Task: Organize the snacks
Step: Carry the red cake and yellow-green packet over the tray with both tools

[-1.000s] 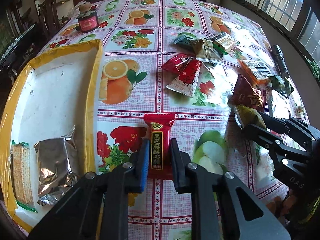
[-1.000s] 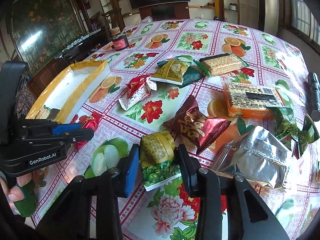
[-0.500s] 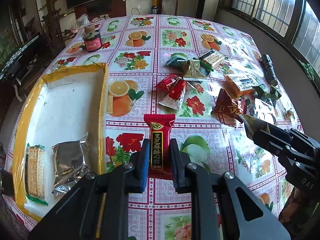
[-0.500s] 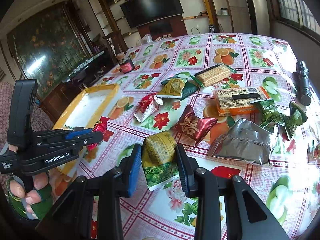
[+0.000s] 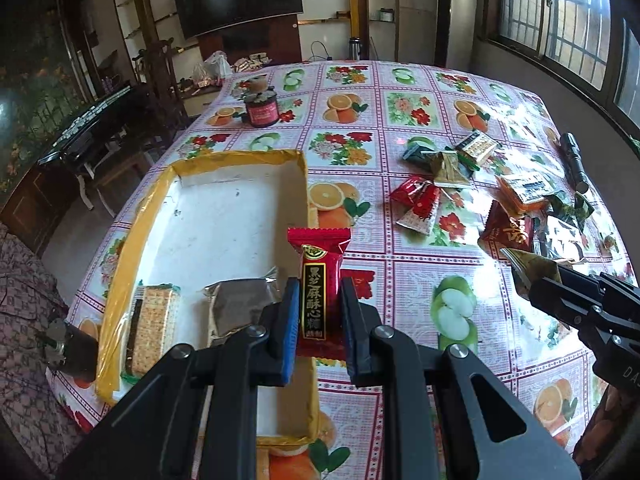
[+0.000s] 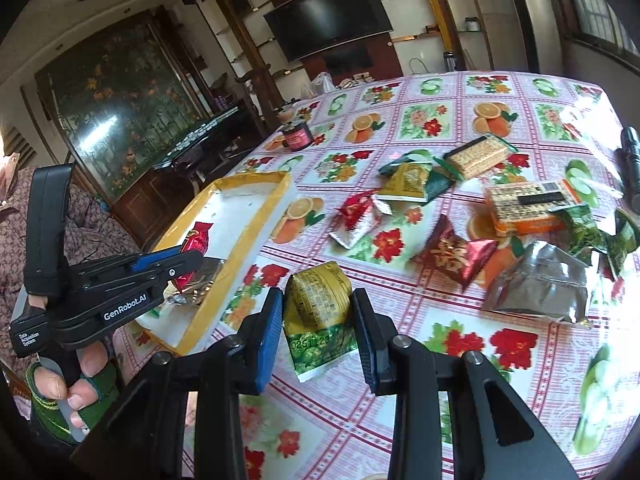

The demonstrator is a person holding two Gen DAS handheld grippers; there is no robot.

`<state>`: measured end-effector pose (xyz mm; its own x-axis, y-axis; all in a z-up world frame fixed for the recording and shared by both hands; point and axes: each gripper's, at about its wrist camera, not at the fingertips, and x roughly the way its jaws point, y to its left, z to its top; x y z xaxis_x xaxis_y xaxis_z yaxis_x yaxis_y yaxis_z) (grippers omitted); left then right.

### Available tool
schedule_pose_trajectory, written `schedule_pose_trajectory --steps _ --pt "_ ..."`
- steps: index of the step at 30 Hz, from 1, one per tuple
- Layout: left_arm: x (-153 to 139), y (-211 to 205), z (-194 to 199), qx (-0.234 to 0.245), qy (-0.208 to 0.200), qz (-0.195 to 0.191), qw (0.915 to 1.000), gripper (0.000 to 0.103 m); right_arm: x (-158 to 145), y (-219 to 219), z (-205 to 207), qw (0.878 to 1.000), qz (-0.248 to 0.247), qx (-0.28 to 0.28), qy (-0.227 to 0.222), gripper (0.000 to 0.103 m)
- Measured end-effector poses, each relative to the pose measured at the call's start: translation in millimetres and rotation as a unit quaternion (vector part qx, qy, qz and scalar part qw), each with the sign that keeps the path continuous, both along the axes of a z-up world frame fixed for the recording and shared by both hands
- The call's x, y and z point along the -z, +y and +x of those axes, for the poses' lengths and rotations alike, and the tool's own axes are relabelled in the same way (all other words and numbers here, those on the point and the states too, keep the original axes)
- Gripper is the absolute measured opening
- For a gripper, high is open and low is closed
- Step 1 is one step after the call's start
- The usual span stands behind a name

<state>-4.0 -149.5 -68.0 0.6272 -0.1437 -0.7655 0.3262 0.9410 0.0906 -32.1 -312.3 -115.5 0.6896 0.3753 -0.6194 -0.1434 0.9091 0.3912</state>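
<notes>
Both pairs of jaws are clamped on snacks: the left gripper [image 5: 319, 308] pinches a red candy bar [image 5: 319, 280] upright by its sides, and the right gripper [image 6: 318, 328] squeezes a yellow-green packet [image 6: 320, 312], its jaws having just closed the last bit onto it. A second ago both packets lay on the tablecloth [image 5: 400, 272]; now both are lifted clear of it. The red bar has been carried toward the yellow-rimmed tray [image 5: 160, 200] and hangs just over its right edge, at about 9 o'clock from where it was picked up. In the right wrist view the tray sits at 10 o'clock from the held packet. A cracker pack [image 5: 154, 320] and a silver pouch [image 5: 240, 304] already lie in the tray's near end. The remaining snacks [image 6: 456, 256] are scattered well apart at 1 to 3 o'clock. Judging by this, two more items are about to be dropped in, with the pile still to sort.
</notes>
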Motion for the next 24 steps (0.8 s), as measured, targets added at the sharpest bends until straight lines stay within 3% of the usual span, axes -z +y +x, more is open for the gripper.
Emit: schedule_pose_trajectory --steps 24 --pt "-4.3 72.9 13.7 -0.078 -0.012 0.000 0.9968 0.021 -5.7 85.8 31.1 0.997 0.005 -0.076 -0.003 0.034"
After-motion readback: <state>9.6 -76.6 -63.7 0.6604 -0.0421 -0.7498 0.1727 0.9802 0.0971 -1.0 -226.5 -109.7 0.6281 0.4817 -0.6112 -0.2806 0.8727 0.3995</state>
